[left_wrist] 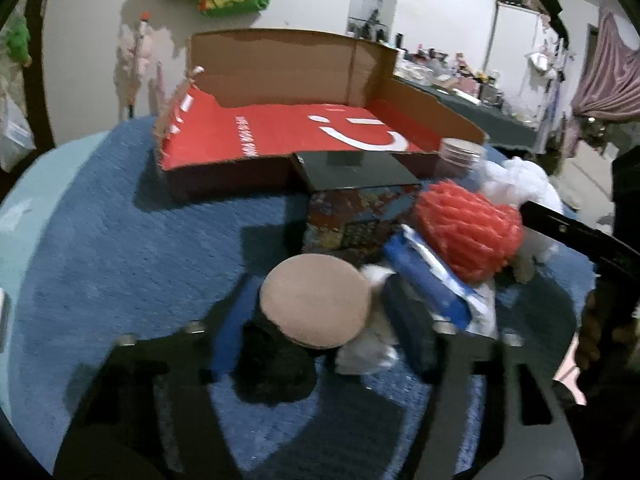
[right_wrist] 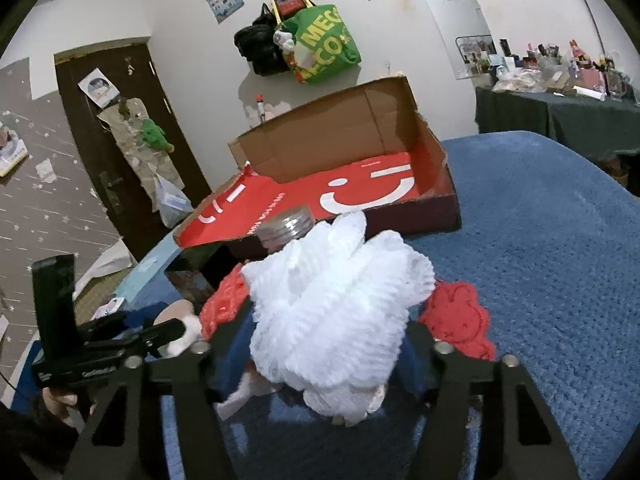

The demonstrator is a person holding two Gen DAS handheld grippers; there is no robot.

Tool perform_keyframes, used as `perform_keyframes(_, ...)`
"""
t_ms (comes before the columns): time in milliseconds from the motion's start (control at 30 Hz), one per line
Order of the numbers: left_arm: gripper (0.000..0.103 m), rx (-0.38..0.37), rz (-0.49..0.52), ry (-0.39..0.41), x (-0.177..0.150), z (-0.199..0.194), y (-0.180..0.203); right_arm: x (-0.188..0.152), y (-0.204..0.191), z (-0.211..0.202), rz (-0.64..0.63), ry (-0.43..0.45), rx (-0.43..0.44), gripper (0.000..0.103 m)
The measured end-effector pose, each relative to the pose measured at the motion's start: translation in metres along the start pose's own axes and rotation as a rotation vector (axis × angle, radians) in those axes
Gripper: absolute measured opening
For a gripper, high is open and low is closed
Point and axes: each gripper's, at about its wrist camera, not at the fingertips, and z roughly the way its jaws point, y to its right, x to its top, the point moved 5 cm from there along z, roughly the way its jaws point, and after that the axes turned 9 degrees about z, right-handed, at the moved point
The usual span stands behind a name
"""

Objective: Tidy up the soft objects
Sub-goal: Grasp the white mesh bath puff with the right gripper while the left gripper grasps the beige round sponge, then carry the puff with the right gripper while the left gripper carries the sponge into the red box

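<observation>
A round beige puff (left_wrist: 316, 300) on a dark base sits between the fingers of my left gripper (left_wrist: 318, 294), whose pads lie against its sides, with a white wad (left_wrist: 368, 344) squeezed in by the right finger. My right gripper (right_wrist: 326, 328) is shut on a big white foam net (right_wrist: 336, 300), both pads touching it. A red foam net (left_wrist: 468, 232), a blue-and-white packet (left_wrist: 432, 284) and a red cloth (right_wrist: 456, 316) lie in the same pile. Behind them the open cardboard box (left_wrist: 280, 136) with its red smiley floor (right_wrist: 360, 188) holds nothing.
A patterned box with a black lid (left_wrist: 352, 208) and a clear lidded jar (right_wrist: 288, 224) stand against the cardboard box's front wall. Everything rests on a blue fuzzy cover (right_wrist: 540, 260). A cluttered table (right_wrist: 560, 108) is at the far right, a dark door (right_wrist: 108, 140) at the left.
</observation>
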Motion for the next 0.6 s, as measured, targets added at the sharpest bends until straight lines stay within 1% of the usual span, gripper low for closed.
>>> perform_keyframes(33,0.051,-0.013,0.0,-0.001,0.0,0.0,0.001,0.0,-0.001,-0.002,-0.006,0.008,0.0,0.057)
perform_keyframes(233,0.048,0.01,0.034,0.018,0.0,-0.007,0.005,0.002,-0.013,-0.012,-0.08,0.056,-0.021,0.046)
perform_keyframes(367,0.047,0.006,0.034,0.038,0.005,-0.016,0.006,0.007,-0.02,-0.02,-0.103,0.092,-0.012,0.044)
perform_keyframes(467,0.047,0.013,0.045,0.067,0.01,-0.026,0.009,0.01,-0.024,-0.025,-0.116,0.113,-0.009,0.043)
perform_keyframes(600,0.047,0.01,0.05,0.092,0.017,-0.035,0.01,0.013,-0.028,-0.029,-0.12,0.128,-0.002,0.043)
